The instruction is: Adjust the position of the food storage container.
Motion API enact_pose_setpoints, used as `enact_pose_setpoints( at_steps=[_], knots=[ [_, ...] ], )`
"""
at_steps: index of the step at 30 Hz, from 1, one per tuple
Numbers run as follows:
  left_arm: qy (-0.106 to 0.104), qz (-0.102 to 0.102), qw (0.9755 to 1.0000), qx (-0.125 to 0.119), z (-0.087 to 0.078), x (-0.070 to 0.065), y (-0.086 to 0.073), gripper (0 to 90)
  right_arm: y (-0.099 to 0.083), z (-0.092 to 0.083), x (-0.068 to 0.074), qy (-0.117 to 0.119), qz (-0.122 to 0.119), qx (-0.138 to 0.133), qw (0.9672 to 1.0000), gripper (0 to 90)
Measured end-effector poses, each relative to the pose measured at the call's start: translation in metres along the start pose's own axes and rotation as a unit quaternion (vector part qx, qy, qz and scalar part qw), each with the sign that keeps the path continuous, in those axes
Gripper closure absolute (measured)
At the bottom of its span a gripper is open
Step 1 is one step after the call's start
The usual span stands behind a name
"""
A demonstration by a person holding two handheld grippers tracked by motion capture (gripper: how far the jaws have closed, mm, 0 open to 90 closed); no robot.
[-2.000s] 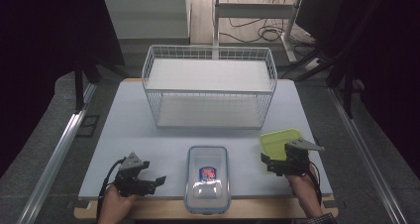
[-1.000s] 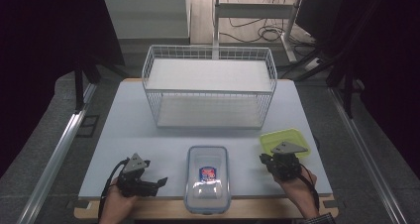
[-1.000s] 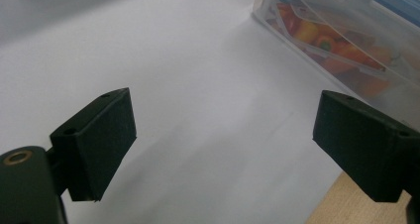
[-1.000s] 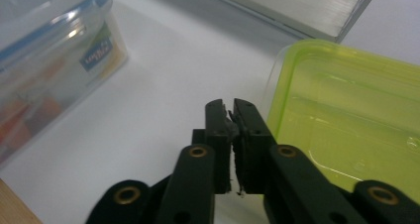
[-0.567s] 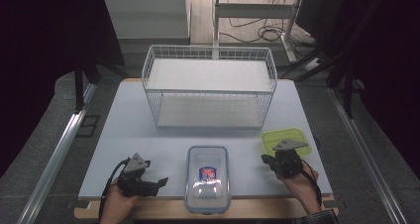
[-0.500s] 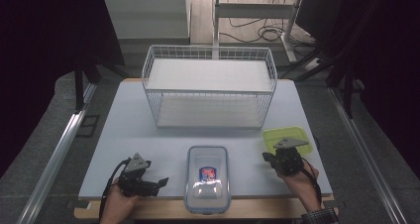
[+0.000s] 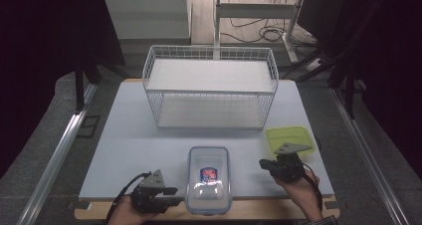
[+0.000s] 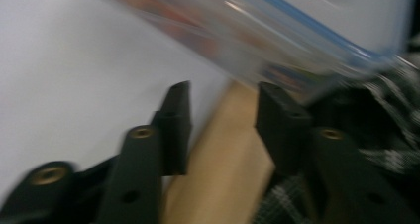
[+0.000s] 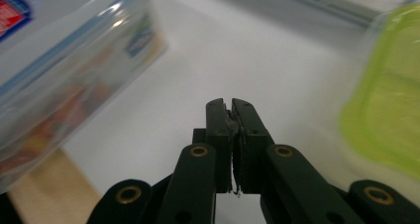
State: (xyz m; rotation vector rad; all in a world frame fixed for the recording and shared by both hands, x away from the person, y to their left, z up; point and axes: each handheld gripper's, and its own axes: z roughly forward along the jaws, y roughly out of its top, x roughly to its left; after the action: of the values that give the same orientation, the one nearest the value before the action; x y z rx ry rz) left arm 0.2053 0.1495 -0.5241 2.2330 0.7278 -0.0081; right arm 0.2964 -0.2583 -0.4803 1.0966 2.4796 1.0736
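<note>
- high view: a clear box (image 7: pixel 208 183) with a blue-rimmed lid sits at the near edge of the white table (image 7: pixel 124 140), between the two hands. the green lid (image 7: pixel 288 138) lies flat to its right, and the wire basket (image 7: pixel 211 88) stands empty at the back. the left gripper (image 7: pixel 166 195) is just beside the box's left wall; the right gripper (image 7: pixel 263 164) rests near the green lid. judging by this, nothing is in the basket yet and the box is not lifted: the work looks barely begun.
- left gripper view: blurred. it shows what the high view cannot: the left gripper (image 8: pixel 220 92) has just been closing and its jaws stand partly apart with nothing between them, only the table's wooden edge (image 8: pixel 223 174). the box (image 8: pixel 277 30) lies just ahead of the tips, not gripped.
- right gripper view: the right gripper (image 9: pixel 229 105) is shut tight, pads pressed together on nothing. the box (image 9: pixel 59 60) is off to one side, the green lid (image 9: pixel 391 110) to the other, both apart from the jaws, which the high view leaves unclear.
</note>
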Motion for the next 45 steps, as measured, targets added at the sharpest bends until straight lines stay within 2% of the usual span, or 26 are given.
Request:
enact_pose_setpoints(
  at_steps=[1,4,7,11,16,18,19,20,22,23,24,25,26,27,29,30,31,32,33,34,35,36,39,40,42,45],
  knots=[
    [0.000,0.000,1.0000,0.000,0.000,0.000,0.000,66.3,-0.001,-0.001,0.004,0.005,-0.001,0.004,1.0000,86.3],
    [-0.032,0.006,0.9994,0.007,0.008,-0.008,0.003,71.5,-0.002,-0.002,0.013,0.010,-0.009,0.010,0.9999,86.3],
    [-0.046,0.010,0.9988,0.012,0.015,-0.013,0.007,77.7,-0.008,-0.007,0.027,0.013,-0.026,0.013,0.9995,86.5],
    [-0.047,0.012,0.9988,0.011,0.024,-0.015,0.017,80.6,-0.021,-0.017,0.037,0.018,-0.023,0.012,0.9995,87.3],
    [-0.057,0.010,0.9983,-0.010,0.050,-0.017,0.043,81.5,-0.034,-0.026,0.040,0.025,-0.011,0.013,0.9995,87.3],
    [-0.062,0.006,0.9980,-0.008,0.057,-0.017,0.048,81.5,-0.036,-0.026,0.041,0.027,-0.010,0.015,0.9995,87.3],
    [-0.061,0.008,0.9981,0.006,0.061,-0.014,0.051,82.0,-0.040,-0.027,0.043,0.028,-0.009,0.020,0.9994,87.3],
    [-0.061,0.008,0.9981,0.006,0.061,-0.014,0.051,82.7,-0.040,-0.027,0.043,0.028,-0.009,0.020,0.9994,87.3],
    [-0.036,-0.003,0.9993,0.009,0.053,-0.001,0.049,84.5,-0.043,-0.027,0.046,0.033,-0.006,0.022,0.9992,87.3],
    [0.001,-0.018,0.9998,0.003,0.041,0.015,0.048,87.1,-0.044,-0.027,0.051,0.039,-0.008,0.021,0.9990,87.7],
    [0.001,-0.018,0.9998,0.003,0.041,0.015,0.048,87.9,-0.045,-0.027,0.054,0.045,-0.009,0.021,0.9987,87.9],
    [0.035,-0.037,0.9986,-0.013,0.027,0.035,0.049,88.2,-0.045,-0.026,0.057,0.051,-0.010,0.021,0.9984,88.2],
    [0.050,-0.044,0.9975,-0.024,0.022,0.043,0.051,88.3,-0.046,-0.025,0.061,0.061,-0.010,0.023,0.9978,88.6],
    [0.050,-0.044,0.9975,-0.024,0.022,0.043,0.051,88.4,-0.046,-0.024,0.064,0.068,-0.012,0.025,0.9973,88.9],
    [0.068,-0.042,0.9961,-0.036,0.018,0.060,0.060,88.4,-0.047,-0.022,0.068,0.075,-0.013,0.028,0.9967,89.1],
    [0.074,-0.042,0.9957,-0.038,0.021,0.077,0.069,88.5,-0.046,-0.019,0.074,0.085,-0.014,0.034,0.9957,89.1],
    [0.074,-0.042,0.9957,-0.038,0.021,0.077,0.069,89.0,-0.046,-0.017,0.076,0.086,-0.015,0.037,0.9955,89.1],
    [0.069,-0.050,0.9955,-0.042,0.025,0.086,0.073,89.6,-0.045,-0.015,0.077,0.085,-0.016,0.039,0.9955,89.1],
    [0.041,-0.065,0.9955,-0.055,0.033,0.101,0.078,90.0,-0.045,-0.013,0.077,0.082,-0.016,0.043,0.9956,89.1],
    [0.027,-0.069,0.9956,-0.057,0.038,0.106,0.080,90.0,-0.044,-0.011,0.077,0.078,-0.014,0.046,0.9958,89.4],
    [0.027,-0.069,0.9956,-0.057,0.038,0.106,0.080,90.0,-0.044,-0.011,0.077,0.078,-0.014,0.046,0.9958,89.4],
    [-0.001,-0.065,0.9961,-0.059,0.046,0.110,0.083,90.0,-0.044,-0.007,0.074,0.084,-0.007,0.048,0.9953,89.4],
    [0.004,-0.070,0.9958,-0.060,0.048,0.110,0.083,90.0,-0.042,-0.007,0.072,0.079,-0.004,0.048,0.9957,89.5],
    [0.001,-0.072,0.9958,-0.057,0.047,0.110,0.082,90.0,-0.040,-0.006,0.067,0.060,-0.002,0.044,0.9972,89.5],
    [0.001,-0.081,0.9950,-0.058,0.045,0.108,0.080,90.0,-0.039,-0.006,0.064,0.055,0.002,0.043,0.9976,89.5],
    [0.004,-0.081,0.9953,-0.053,0.042,0.105,0.078,90.0,-0.034,-0.002,0.050,0.033,0.013,0.039,0.9986,89.6]
  ],
)
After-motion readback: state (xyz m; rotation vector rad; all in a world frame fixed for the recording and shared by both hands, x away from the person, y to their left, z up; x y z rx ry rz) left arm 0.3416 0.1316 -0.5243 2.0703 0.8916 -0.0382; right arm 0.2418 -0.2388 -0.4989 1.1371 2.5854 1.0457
